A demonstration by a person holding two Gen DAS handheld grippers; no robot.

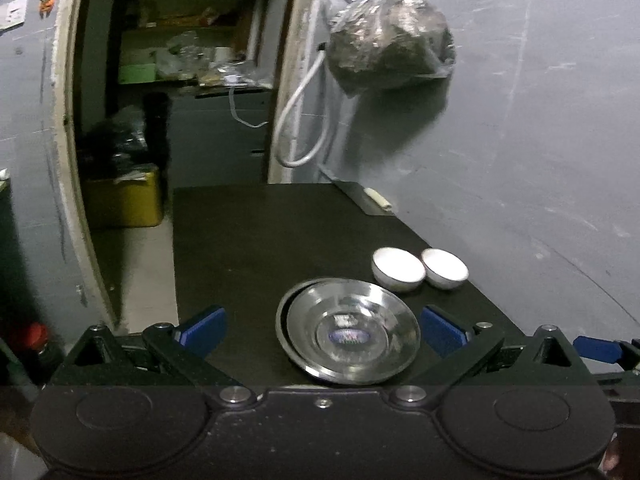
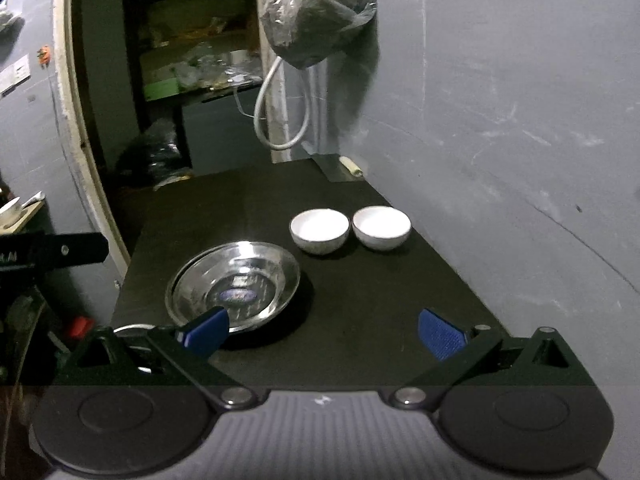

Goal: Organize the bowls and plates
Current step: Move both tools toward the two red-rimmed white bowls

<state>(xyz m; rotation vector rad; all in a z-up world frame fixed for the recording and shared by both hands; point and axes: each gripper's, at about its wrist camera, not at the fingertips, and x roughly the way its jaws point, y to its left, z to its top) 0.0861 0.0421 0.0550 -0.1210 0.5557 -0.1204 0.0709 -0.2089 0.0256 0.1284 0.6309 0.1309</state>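
A dark counter (image 1: 248, 240) runs along a grey wall (image 1: 540, 140) on the right. High on that wall hangs a clear bag (image 1: 392, 44) of dark stuff, with a white cable (image 1: 296, 120) looped below it. At the far left a doorway opens on cluttered shelves (image 1: 188, 60) and a yellow box (image 1: 124, 200) on the floor.

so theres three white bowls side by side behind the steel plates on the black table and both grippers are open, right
Not quite: there are two white bowls, not three, as the right wrist view shows. They do sit side by side behind the steel plates on the black table, and the left gripper and right gripper are both open.
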